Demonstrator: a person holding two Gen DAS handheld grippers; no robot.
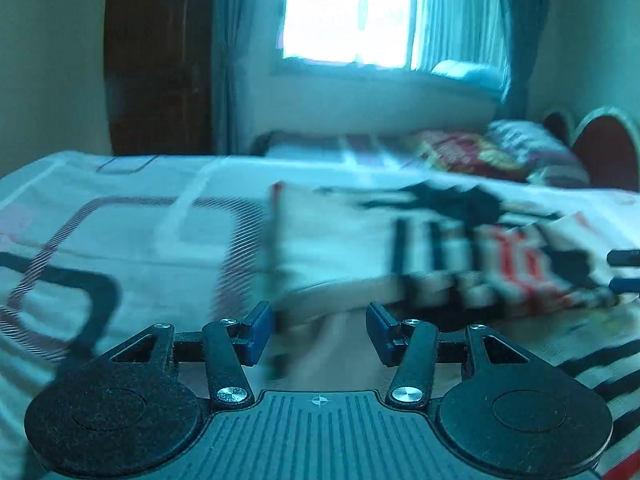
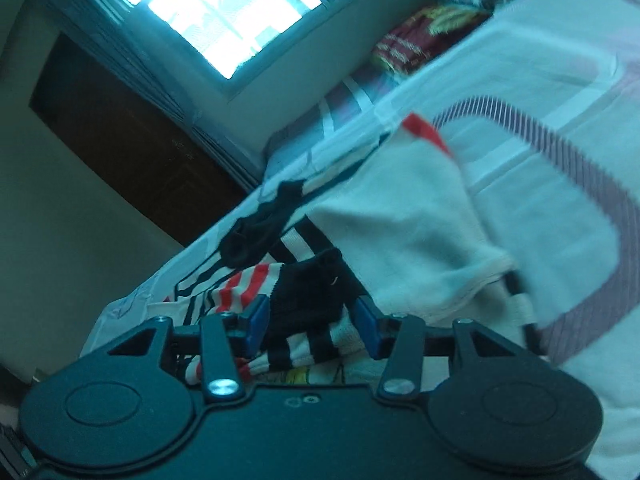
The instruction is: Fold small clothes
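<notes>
Both my claws sit half-wide, gripping nothing: left gripper (image 1: 316, 330) beside the white garment (image 1: 332, 248), right gripper (image 2: 310, 326) straddling a black sock (image 2: 308, 292). I'd pinch one layer only, slowly.

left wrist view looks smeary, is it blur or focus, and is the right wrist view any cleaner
Left wrist view: motion blur, the clothes and bedsheet streak sideways while the left gripper stays sharp; window blown out white. Right wrist view: tilted, milder blur, the black garment and white garment readable; both carry a teal cast.
</notes>
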